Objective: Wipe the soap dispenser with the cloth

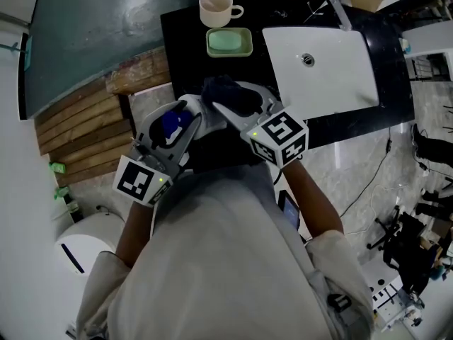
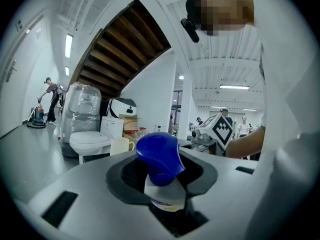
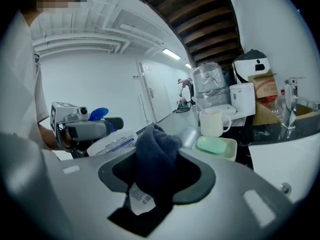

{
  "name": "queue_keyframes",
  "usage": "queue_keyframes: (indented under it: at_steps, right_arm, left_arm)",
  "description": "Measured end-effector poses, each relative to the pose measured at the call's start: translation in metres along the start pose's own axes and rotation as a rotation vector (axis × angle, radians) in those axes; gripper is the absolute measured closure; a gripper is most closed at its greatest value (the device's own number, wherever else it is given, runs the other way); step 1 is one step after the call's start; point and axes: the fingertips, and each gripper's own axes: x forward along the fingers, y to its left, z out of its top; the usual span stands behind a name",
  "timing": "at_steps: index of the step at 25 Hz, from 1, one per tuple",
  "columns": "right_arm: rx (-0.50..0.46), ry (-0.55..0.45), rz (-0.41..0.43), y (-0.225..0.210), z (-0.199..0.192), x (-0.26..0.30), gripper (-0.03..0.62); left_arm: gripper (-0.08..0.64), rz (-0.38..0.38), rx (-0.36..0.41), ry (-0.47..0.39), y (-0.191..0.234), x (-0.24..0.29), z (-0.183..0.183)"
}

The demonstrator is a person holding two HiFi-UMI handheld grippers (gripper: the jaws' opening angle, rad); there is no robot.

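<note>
The soap dispenser (image 2: 161, 179) is a white bottle with a blue pump head (image 1: 172, 122). My left gripper (image 2: 162, 184) is shut on its body and holds it up in front of the person. In the right gripper view the soap dispenser (image 3: 111, 143) lies sideways in the left gripper (image 3: 75, 129). A dark blue cloth (image 3: 155, 156) with a white label is bunched between the jaws of my right gripper (image 3: 150, 184), which is shut on it. In the head view the cloth (image 1: 228, 94) sits just right of the bottle, close to it; contact cannot be told.
A black counter (image 1: 185, 55) lies ahead with a white sink basin (image 1: 322, 66) and a tap (image 3: 289, 104). A green soap dish (image 1: 228, 42) and a cream mug (image 1: 218, 8) stand at its back. A white toilet (image 2: 90, 143) stands beyond.
</note>
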Motion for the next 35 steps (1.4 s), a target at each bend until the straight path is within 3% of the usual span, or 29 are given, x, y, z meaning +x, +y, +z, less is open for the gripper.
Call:
queue_keyframes:
  at_steps: [35]
  right_arm:
    - [-0.018, 0.156, -0.077, -0.024, -0.050, -0.007, 0.417]
  left_arm:
    - [0.420, -0.001, -0.033, -0.032, 0.007, -0.006, -0.003]
